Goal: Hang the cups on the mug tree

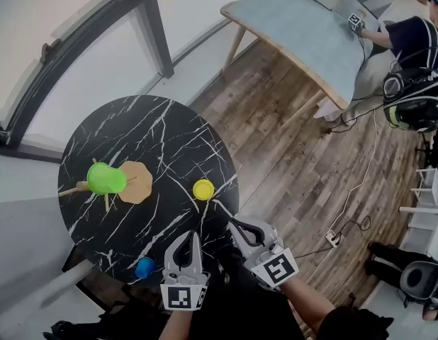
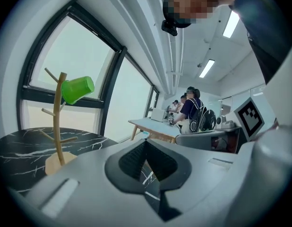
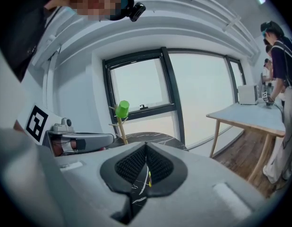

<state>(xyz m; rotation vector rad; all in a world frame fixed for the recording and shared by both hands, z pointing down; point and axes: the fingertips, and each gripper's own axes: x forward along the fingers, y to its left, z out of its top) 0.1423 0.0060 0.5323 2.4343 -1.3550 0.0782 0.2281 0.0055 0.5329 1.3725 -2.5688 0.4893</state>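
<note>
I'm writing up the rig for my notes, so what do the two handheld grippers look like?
Both the left gripper and right gripper have light grey curved jaws with black ribbed pads. Each carries a white cube with black square markers. The person wears a dark top.

Your head view: steeply down onto tabletop. Your gripper views: low, near-level over its edge; all share mug tree.
</note>
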